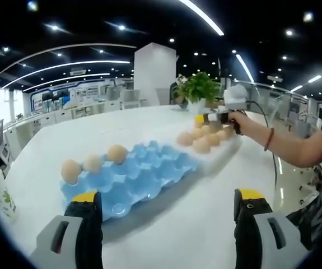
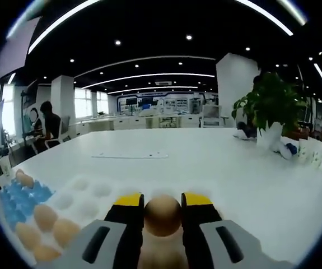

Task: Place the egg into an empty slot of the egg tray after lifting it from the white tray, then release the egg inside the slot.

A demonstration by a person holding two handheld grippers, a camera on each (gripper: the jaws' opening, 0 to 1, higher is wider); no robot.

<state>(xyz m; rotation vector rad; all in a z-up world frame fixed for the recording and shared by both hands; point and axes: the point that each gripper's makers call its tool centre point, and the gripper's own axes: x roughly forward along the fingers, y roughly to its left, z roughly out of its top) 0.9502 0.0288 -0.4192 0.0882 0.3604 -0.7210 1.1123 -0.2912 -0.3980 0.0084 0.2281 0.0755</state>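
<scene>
In the left gripper view, our left gripper (image 1: pixel 169 210) waits with fingers wide apart and empty before the blue moulded egg tray (image 1: pixel 144 174). Further right, our right gripper (image 2: pixel 163 208) has its fingers clamped on a brown egg (image 2: pixel 162 216) above the white tray (image 2: pixel 88 196), ready for lifting. The white tabletop (image 2: pixel 205 162) spans a bright office.

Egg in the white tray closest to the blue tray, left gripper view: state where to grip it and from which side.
Probably from above, jaws closing across the egg at its widest part: it sits in the white tray with neighbouring eggs close beside it, leaving only its rounded top free.
</scene>
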